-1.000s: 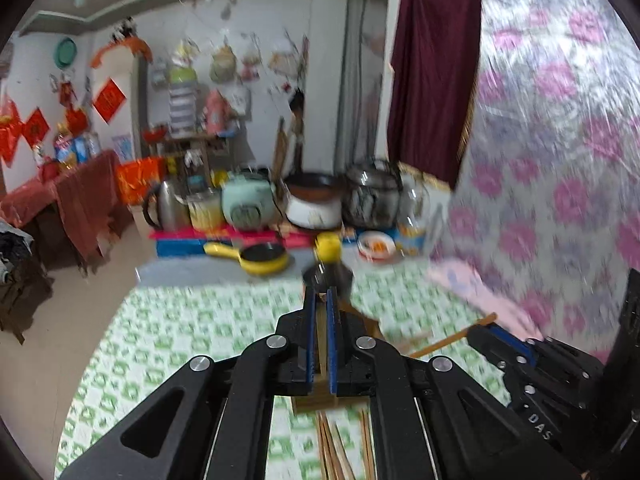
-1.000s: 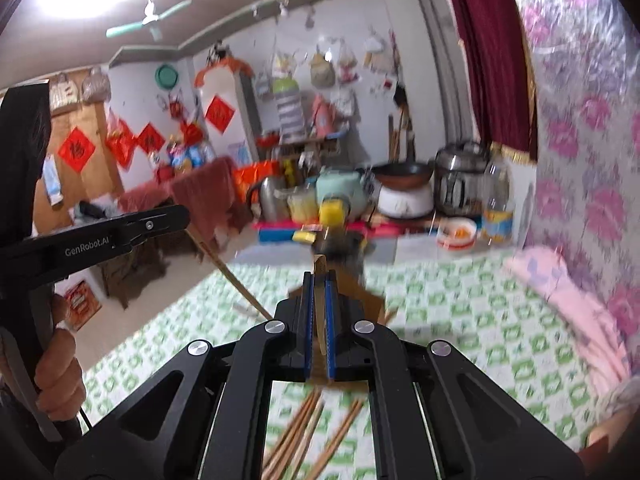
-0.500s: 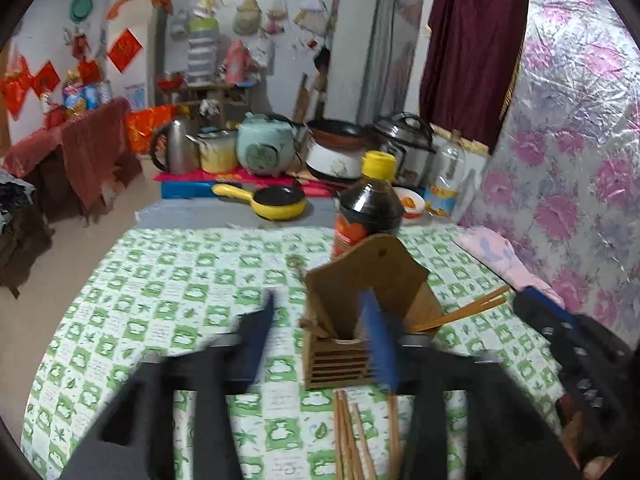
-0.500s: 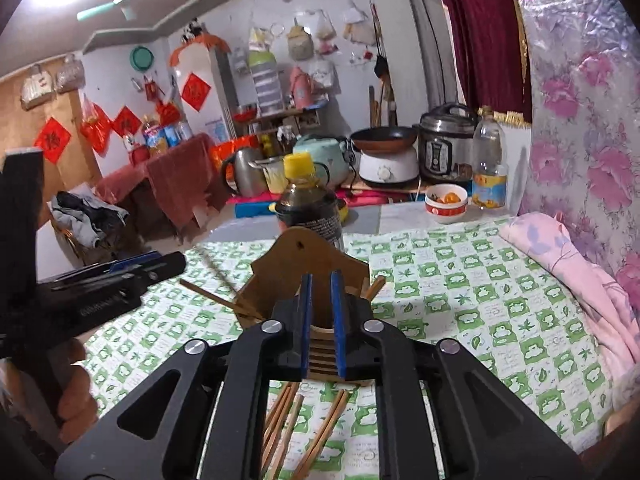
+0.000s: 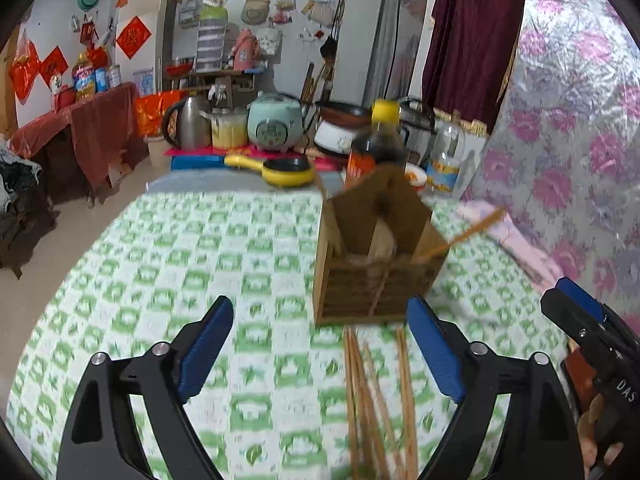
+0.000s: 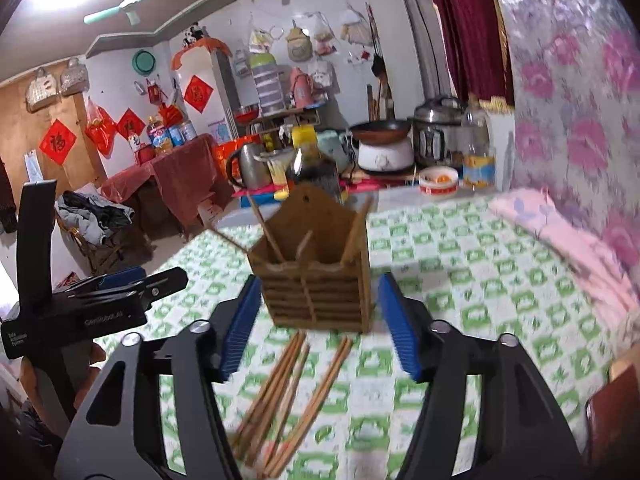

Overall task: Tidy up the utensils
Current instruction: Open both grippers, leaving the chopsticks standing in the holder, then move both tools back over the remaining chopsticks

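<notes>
left wrist view: my left gripper [image 5: 320, 344] is spread wide and holds nothing, above the green checked tablecloth [image 5: 160, 260]. the wooden holder [image 5: 376, 256] stands just ahead, right of centre, with a chopstick [image 5: 464, 234] leaning out of it. loose chopsticks [image 5: 376, 400] lie on the cloth in front of it. from the right wrist, my right gripper [image 6: 318, 322] is also wide open and empty, its fingers either side of the holder [image 6: 320, 280] but apart from it.

Left half of table [image 5: 168, 264] bare cloth; wooden holder [image 5: 372, 264] center-right, loose chopsticks [image 5: 372, 396] below it block the lower center
</notes>
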A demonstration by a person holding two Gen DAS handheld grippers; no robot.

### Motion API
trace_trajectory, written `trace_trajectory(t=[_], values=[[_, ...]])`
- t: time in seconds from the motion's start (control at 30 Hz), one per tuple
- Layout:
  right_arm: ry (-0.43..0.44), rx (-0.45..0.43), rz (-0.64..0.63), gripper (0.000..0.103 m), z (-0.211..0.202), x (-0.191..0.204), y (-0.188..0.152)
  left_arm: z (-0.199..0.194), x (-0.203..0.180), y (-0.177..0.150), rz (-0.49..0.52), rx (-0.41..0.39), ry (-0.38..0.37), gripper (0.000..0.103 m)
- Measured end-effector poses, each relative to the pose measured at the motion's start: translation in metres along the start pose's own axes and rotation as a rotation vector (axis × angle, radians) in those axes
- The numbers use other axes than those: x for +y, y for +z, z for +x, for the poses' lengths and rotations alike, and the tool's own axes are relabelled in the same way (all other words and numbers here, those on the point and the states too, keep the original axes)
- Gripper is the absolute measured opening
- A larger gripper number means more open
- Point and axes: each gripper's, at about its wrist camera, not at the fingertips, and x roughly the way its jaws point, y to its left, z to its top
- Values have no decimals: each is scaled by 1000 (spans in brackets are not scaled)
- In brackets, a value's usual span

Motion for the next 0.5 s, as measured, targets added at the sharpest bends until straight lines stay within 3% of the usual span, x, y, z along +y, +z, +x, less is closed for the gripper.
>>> trace_trajectory(t=[0.17,0.37,0.5], values=[[0,87,18,75,18,-6,-40,24,11,-41,-3,101,-9,89],[18,237,129,75,53,-32,-71,56,21,-77,-3,249,-20,89],[2,288,144,75,63,-36,-77,66,17,-89,5,315,-60,89]])
